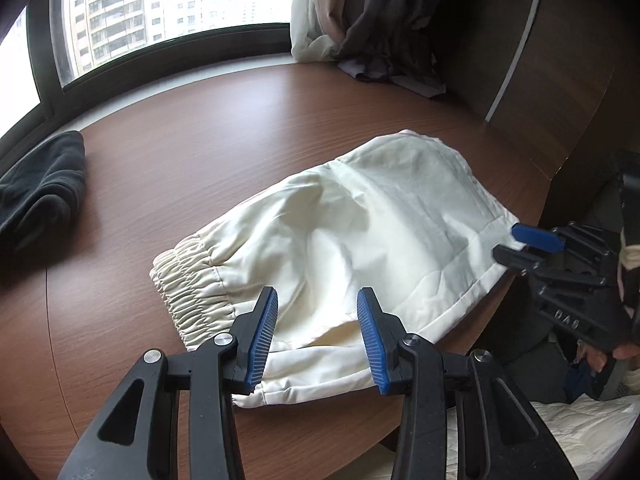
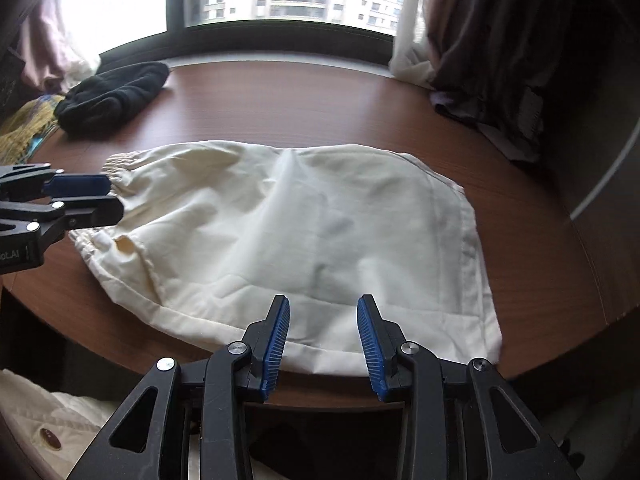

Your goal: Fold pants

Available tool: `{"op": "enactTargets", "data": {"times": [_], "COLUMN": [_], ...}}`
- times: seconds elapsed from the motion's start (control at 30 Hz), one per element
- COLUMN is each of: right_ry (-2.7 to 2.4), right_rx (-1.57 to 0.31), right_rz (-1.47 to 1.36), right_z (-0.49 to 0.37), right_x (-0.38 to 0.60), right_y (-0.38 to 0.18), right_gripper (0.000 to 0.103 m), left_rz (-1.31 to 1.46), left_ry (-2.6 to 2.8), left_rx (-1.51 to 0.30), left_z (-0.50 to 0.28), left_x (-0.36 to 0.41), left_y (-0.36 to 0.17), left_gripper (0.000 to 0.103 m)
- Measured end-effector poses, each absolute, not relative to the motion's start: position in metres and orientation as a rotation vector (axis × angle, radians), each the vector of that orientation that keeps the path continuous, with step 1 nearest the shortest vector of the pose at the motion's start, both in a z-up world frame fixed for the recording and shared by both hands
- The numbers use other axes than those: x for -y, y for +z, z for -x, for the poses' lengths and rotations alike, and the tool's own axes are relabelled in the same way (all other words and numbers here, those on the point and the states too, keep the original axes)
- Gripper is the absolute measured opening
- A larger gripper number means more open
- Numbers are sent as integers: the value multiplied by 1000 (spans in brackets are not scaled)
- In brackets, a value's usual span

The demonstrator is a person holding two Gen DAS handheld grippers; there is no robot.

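Note:
Cream pants [image 1: 360,232] lie folded into a short bundle on the brown wooden table [image 1: 180,128], with the elastic waistband [image 1: 192,280] at its left end. In the left wrist view my left gripper [image 1: 317,292] hovers open over the bundle's near edge, and nothing is pinched between its blue pads. My right gripper [image 1: 506,242] shows at the bundle's right corner. In the right wrist view the pants [image 2: 300,216] spread across the table [image 2: 320,100]. My right gripper [image 2: 324,299] stands open above their near hem. My left gripper [image 2: 114,197] sits by the waistband [image 2: 120,160].
A black garment [image 1: 40,188] [image 2: 112,96] lies crumpled at the table's far left by the window. Curtains [image 1: 360,12] hang down onto the back right corner, beside a dark wall panel [image 1: 560,80]. White quilted bedding [image 1: 580,432] lies below the table's front edge.

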State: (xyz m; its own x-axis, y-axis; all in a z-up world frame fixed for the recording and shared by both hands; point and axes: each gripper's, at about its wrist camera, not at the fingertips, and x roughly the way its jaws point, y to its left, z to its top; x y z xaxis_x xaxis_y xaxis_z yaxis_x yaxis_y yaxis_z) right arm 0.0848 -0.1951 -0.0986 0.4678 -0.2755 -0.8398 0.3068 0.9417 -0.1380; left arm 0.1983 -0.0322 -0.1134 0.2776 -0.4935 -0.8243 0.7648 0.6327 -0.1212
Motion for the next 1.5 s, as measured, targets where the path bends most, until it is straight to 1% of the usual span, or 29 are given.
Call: {"op": "enactTargets", "data": {"times": [0.1,0.2,0.37,0.7,0.83,0.93,1.03,1.07,1.13,1.17,1.2,1.4,1.5], "right_ry": [-504,-630,-667,-541,-486,-446,-413,-405,-397,-394,-392,-408,-437], "right_rx": [-998,-972,-968,-943,-938,-937,-943,-942,-934,-929,-921,-857,-871], "right_rz": [-116,-234,-407,-609,-684,-723,-767,-781,-787,-776,-763,-647,-548], "right_z": [-66,-42,-14,8,9,6,3,3,3,2,1,-7,-14], "right_x": [221,253,295,332,340,346,349,350,352,351,352,357,356], "right_y": [-98,-101,-112,-130,-138,-142,-147,-147,-146,-143,-139,-115,-111], "right_gripper": [36,36,36,36,32,28,22,17,14,9,7,7,7], "left_rz": [-401,-403,-421,-484,-506,-516,-525,-529,-536,-541,-546,-571,-573], "left_ry": [-770,-734,-762,-789,-810,-818,-818,-820,-825,-827,-829,-845,-847], "left_rx": [-898,-860,-867,-889,-892,-897,-900,-901,-907,-909,-906,-884,-900], "left_z": [-187,-176,-153,-124,-116,-113,-111,-110,-109,-108,-107,-101,-102], "left_x": [41,53,84,126,137,144,151,153,156,159,161,173,174], "left_y": [-110,-103,-105,-110,-112,-114,-117,-118,-120,-121,-122,-127,-132], "left_gripper": [41,41,42,42,43,44,44,44,45,45,45,45,46]}}
